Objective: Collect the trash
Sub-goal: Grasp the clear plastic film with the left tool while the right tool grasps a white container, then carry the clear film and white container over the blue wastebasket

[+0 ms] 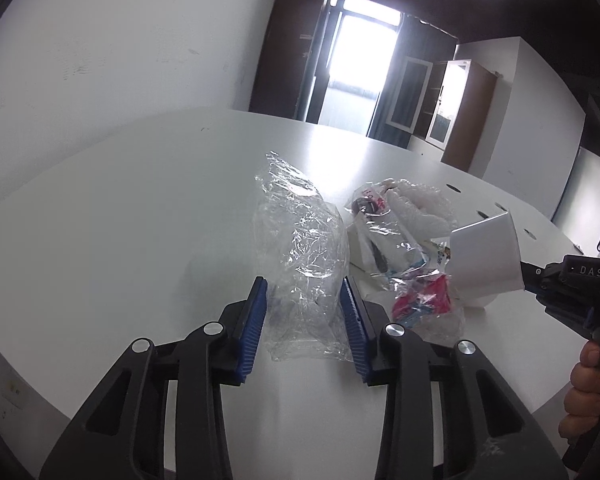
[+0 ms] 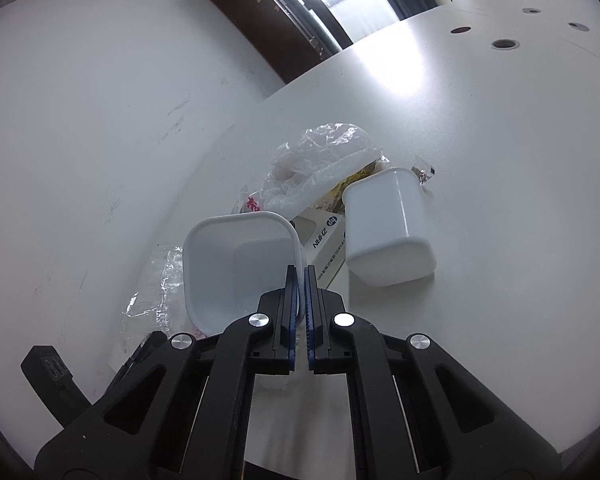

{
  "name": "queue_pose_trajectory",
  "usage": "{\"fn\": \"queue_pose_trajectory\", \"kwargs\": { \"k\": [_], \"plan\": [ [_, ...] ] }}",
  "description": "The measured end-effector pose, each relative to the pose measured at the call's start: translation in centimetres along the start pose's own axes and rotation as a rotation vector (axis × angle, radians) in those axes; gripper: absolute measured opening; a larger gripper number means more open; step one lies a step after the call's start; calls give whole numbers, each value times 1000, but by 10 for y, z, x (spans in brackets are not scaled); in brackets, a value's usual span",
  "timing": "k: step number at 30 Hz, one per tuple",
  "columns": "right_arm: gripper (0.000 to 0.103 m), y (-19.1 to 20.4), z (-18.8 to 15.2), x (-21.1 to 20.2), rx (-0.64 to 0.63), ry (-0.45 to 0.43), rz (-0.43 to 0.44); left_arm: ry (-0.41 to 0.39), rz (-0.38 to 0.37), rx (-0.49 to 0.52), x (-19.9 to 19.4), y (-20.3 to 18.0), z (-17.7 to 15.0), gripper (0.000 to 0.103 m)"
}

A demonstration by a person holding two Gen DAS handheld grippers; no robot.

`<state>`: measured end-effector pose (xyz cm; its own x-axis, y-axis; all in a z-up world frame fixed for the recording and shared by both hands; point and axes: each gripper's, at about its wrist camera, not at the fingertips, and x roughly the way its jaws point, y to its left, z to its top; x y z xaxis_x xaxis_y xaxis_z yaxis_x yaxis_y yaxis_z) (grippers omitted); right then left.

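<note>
Collecting barely begun: left tool [image 1: 304,312] clamped on clear plastic bag [image 1: 300,248], right tool [image 2: 300,280] clamped on white tub [image 2: 236,264]; wrappers [image 1: 404,240], second tub [image 2: 388,228] remain mid-frame on desk [image 1: 120,220].

Person's hand [image 1: 592,392]: cut off by right frame edge. Flat white printed carton [image 2: 330,250]: largely hidden under crumpled plastic bag [image 2: 320,168]; small print illegible.

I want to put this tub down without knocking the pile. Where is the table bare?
Bare: the wide stretch left of the clear bag, and the table right of the lying tub, towards the round holes. Crowded: the wrappers between bag and lying tub, under the held tub.
</note>
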<state>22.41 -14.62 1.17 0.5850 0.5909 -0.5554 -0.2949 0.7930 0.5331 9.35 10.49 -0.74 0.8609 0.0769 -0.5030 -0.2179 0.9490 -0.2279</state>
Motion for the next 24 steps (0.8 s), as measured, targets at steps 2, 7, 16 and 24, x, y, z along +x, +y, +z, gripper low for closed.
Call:
{"fn": "queue_pose_trajectory", "kwargs": {
  "k": [2,7,16,24],
  "plan": [
    [3,-1,-2,-12,-10,-23,-14,-16,-10,7,-8,-4,1,37],
    [3,-2,-14,-45,-42,-54,-24,-70,-26,36,-35,-10,8,37],
    [3,0,-49,-96,-168,-75,-38,-58,-74,-35,-59,5,0,37],
    [3,4,-77,-129,-261,-83,-4,-41,-119,6,-80,-11,-19,37]
  ]
}}
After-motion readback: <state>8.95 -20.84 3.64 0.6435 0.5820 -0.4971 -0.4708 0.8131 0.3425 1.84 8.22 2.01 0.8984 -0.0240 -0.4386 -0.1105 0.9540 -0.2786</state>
